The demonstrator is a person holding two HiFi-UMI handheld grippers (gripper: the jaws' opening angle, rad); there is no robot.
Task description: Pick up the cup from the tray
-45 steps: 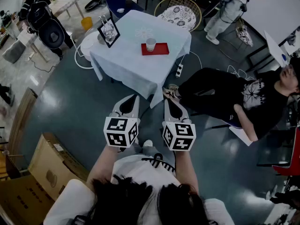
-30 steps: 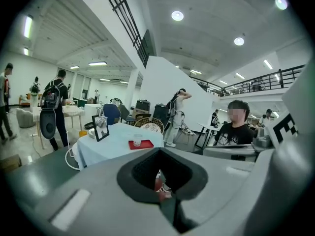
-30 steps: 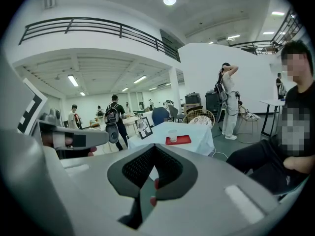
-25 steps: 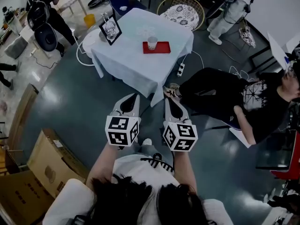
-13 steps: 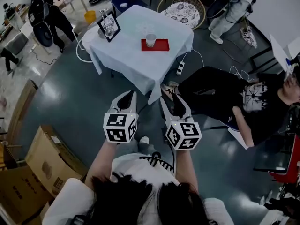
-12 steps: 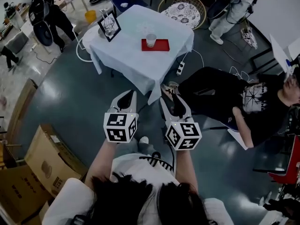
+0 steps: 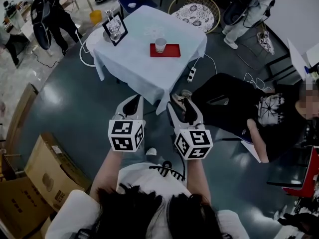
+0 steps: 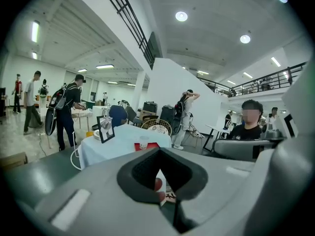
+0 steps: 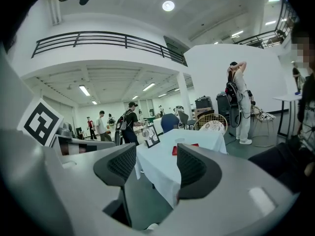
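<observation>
Head view puts the pale translucent cup (image 7: 160, 45) upright on the flat red tray (image 7: 172, 51), on the white-clothed table (image 7: 130, 66) well ahead of both claws. My right gripper (image 7: 182, 107) has just been opening, empty, presumably readying for the cup. My left gripper (image 7: 132, 103) is clenched on nothing, likely spare.

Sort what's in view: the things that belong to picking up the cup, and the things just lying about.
Job: cup, red tray under it, table, right gripper (jaws have just been opening, empty).
Lying about: picture frame, wicker chair, cardboard box, power strip.
</observation>
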